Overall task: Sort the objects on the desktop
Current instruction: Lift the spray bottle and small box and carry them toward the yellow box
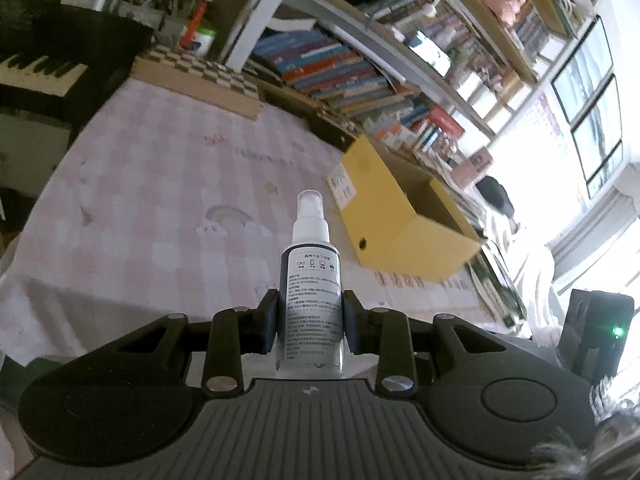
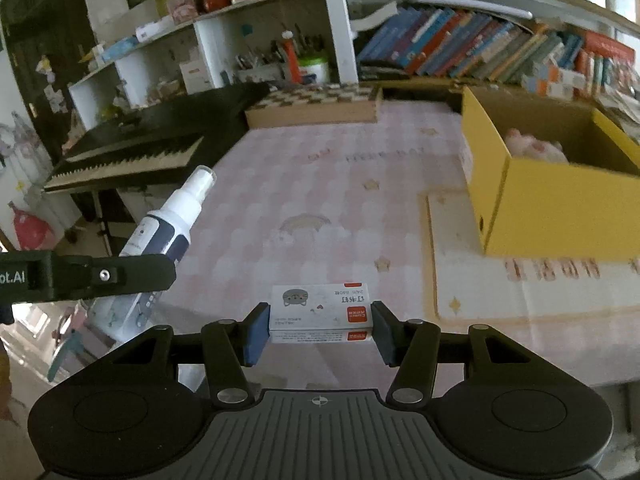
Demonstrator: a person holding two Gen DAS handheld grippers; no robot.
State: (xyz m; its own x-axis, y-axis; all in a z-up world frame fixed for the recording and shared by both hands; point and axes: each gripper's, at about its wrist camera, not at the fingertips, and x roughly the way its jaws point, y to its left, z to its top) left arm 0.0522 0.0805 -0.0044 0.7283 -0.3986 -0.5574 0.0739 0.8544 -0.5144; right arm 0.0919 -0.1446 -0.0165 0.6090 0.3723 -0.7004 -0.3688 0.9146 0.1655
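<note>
— What does the left gripper [image 1: 309,322] carry?

— Its jaws are closed on a spray bottle [image 1: 311,280], gripped by the lower body, with the white nozzle pointing away from the camera. The right wrist view shows the same bottle [image 2: 166,236] tilted, held up in the air at the left edge of the desk [image 2: 320,184].

— And the right gripper [image 2: 321,330]?

— Its jaws clamp a small staple box [image 2: 320,306] from both short sides, the cat print facing up. The box is held above the near part of the desk's pink checked cloth.

— Where is the yellow box [image 2: 552,204]?

— It stands on the desk's right side, open at the top, with something pink and soft inside [image 2: 534,146]. From the left wrist view it [image 1: 400,220] lies ahead and to the right of the bottle.

— Anything behind?

— A chessboard box [image 2: 316,106] at the far edge, a keyboard [image 2: 132,152] to the left, bookshelves [image 2: 480,44] beyond.
</note>
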